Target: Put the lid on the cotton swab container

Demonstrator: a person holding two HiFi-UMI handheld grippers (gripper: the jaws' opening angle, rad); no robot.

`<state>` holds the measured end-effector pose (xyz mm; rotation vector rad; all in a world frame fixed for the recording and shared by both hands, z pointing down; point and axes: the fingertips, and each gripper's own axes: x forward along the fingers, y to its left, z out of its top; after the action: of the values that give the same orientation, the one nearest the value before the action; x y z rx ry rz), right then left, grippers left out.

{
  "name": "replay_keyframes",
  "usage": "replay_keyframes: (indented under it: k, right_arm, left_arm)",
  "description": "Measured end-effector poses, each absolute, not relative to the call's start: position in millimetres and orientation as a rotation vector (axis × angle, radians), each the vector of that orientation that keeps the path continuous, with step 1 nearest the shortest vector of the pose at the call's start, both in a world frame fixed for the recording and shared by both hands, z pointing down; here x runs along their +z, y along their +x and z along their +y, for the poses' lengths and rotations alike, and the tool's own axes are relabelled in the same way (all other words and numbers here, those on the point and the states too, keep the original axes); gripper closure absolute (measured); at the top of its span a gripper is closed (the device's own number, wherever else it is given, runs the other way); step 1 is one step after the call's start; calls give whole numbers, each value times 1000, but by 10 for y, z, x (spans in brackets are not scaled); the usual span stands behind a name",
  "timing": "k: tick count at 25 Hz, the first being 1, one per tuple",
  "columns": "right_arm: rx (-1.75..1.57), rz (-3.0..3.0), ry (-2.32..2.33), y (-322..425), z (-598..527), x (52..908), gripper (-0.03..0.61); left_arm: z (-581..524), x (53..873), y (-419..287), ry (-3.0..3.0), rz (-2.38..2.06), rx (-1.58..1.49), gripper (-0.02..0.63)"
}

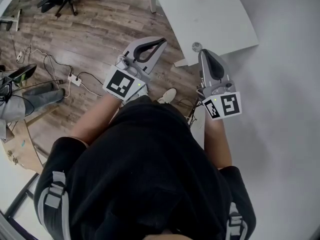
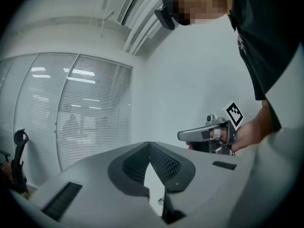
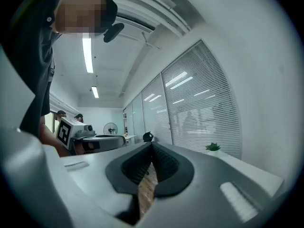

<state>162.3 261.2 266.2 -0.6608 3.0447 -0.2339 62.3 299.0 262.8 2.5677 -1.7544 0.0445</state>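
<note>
Lid and cotton swab container appeared in no view. Left gripper (image 1: 159, 43) and right gripper (image 1: 205, 54) were closed on nothing, desk (image 1: 210, 19) ahead. Lid was likely light and stiff; a rim pinch would suit.

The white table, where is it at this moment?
In the head view, the white table is at the top right, just ahead of the right gripper.

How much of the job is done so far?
Nothing looks done yet. The left tongs and right tongs are both shut and empty, held short of the white table. No box or lid is in sight, so the whole job is left.
</note>
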Motion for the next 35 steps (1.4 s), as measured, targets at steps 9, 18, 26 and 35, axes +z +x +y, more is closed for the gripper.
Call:
replay_keyframes:
  k: [9, 18, 26, 35]
  right_arm:
    - [-241, 3059, -619, 1623, 2721, 2679, 566]
    - [-256, 3080, -592, 1649, 2675, 2720, 370]
    - [-229, 3117, -521, 1685, 2555, 2752, 245]
    - [-234, 3129, -477, 1763, 2372, 2787, 244]
  left_arm:
    - [3095, 2640, 673, 2560, -1777, 59, 604]
    - [3026, 2717, 729, 2528, -1757, 67, 439]
    - [2899, 2745, 867, 2515, -1768, 119, 296]
    - [2759, 2809, 972, 2480, -1809, 151, 284]
